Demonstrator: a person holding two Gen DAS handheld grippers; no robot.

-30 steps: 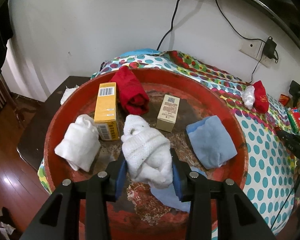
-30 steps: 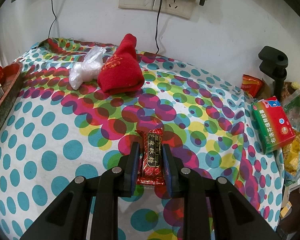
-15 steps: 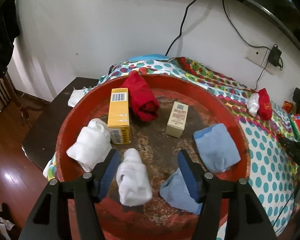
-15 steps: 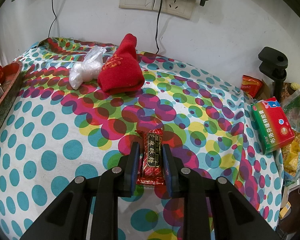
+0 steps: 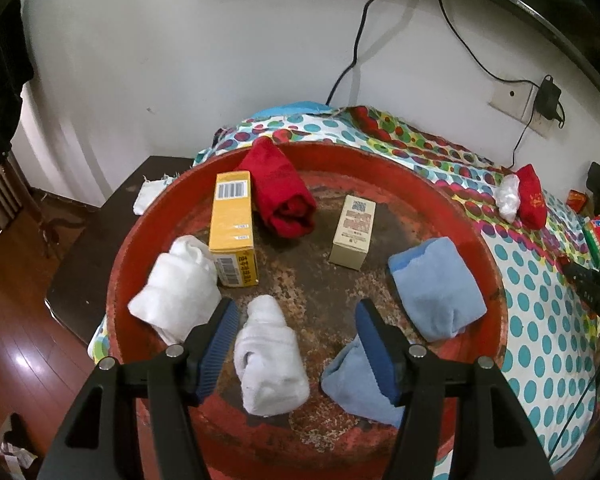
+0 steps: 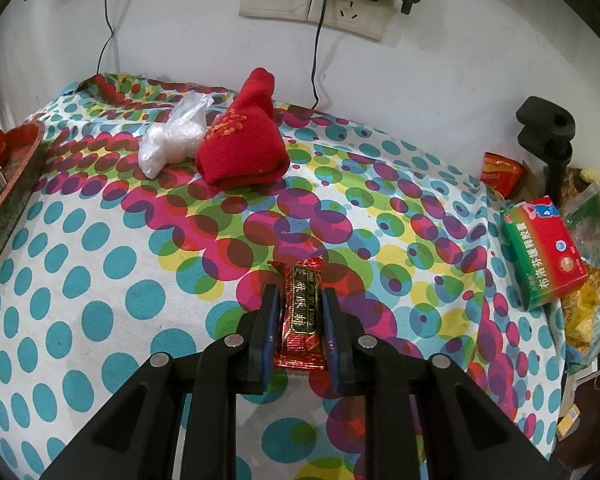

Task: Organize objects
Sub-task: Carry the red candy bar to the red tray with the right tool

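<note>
right gripper point(image 6: 300, 312): fingers pinched onto the red candy bar point(image 6: 301, 316), one pad on each long side, so the grip crosses its narrow width.
candy bar axis: the long side runs straight away from the fingers, in line with the gripper. It still lies flat on the dotted tablecloth point(image 6: 80, 280), not lifted yet as far as I can see.
where it probably goes: my guess is the red tray point(image 5: 488, 256), whose edge sits off at the far left of the right view, so the bar would have to travel left.
left gripper point(image 5: 296, 344): fingers spread wide, hanging over the near side of the tray, angled downward.
white sock roll point(image 5: 270, 360): lies in the tray between the open fingers, closer to the left one, touching neither by the look of it.
who's nearer: the right hand owns the bar, the left is well away from it.
leftovers: a red sock point(image 6: 244, 140) and a plastic bag point(image 6: 172, 140) are still out on the cloth near the wall.
</note>
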